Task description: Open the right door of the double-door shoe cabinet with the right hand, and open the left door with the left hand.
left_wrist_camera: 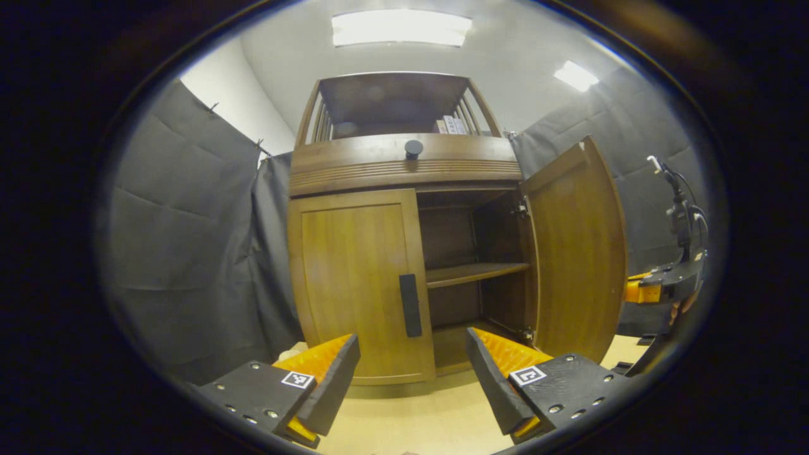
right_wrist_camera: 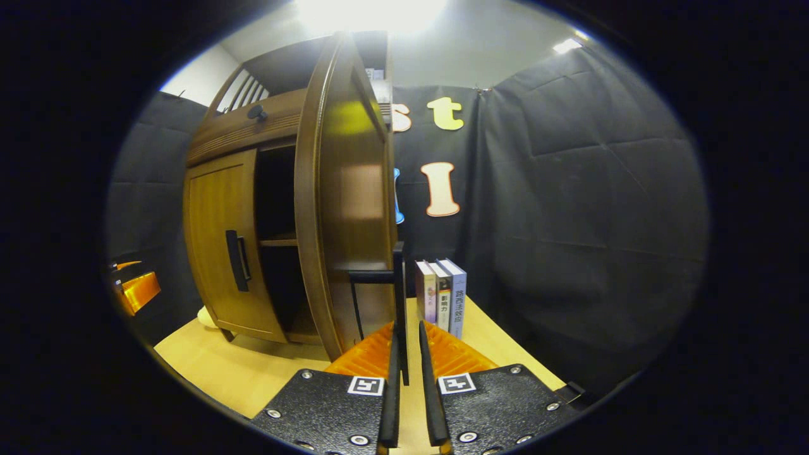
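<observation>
Right door (left_wrist_camera: 578, 253) open, right gripper (right_wrist_camera: 407, 373) seemingly pinching its handle (right_wrist_camera: 399, 303), book spines (right_wrist_camera: 442, 297) illegible

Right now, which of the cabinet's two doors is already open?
The right door, swung wide to show the shelf. The left door is flush shut, its handle untouched ahead of the open left gripper.

The table (right_wrist_camera: 253, 373) is light yellow wood. The big brown shoe cabinet (left_wrist_camera: 354, 284) stands right on it. Beside the cabinet, three books (right_wrist_camera: 440, 297) stand upright on the table, side by side and touching. A small pale thing (right_wrist_camera: 207, 318) lies on the table by the cabinet's bottom corner; what it is cannot be told.
</observation>
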A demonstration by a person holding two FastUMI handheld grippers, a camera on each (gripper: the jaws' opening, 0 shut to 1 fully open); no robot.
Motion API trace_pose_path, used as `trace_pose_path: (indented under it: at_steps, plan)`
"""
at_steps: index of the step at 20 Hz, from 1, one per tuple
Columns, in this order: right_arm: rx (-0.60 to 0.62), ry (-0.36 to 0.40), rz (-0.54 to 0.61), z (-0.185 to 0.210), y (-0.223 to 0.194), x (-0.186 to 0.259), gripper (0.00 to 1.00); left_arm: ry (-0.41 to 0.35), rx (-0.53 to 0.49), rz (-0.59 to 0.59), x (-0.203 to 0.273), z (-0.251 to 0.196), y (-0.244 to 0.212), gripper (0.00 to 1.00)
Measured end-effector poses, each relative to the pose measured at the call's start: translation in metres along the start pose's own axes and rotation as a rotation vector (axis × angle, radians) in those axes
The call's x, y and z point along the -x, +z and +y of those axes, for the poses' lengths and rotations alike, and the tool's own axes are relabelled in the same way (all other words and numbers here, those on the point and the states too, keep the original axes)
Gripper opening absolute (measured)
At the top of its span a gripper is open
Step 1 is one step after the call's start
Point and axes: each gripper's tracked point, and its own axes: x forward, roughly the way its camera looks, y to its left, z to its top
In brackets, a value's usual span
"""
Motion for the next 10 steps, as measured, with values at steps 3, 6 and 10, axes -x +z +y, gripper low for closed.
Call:
trace_pose_path:
  at_steps: [3, 6, 10]
  plan:
    - [-0.035, -0.017, 0.001, -0.013, -0.001, 0.005, 0.18, -0.024, -0.011, -0.002, -0.014, -0.012, 0.000, 1.00]
    - [-0.015, -0.067, -0.009, -0.032, 0.000, 0.013, 0.20, -0.031, -0.020, -0.011, -0.031, -0.016, 0.002, 1.00]
    - [-0.001, -0.118, -0.039, -0.059, 0.005, 0.028, 0.20, -0.026, -0.030, -0.018, -0.051, -0.011, 0.002, 1.00]
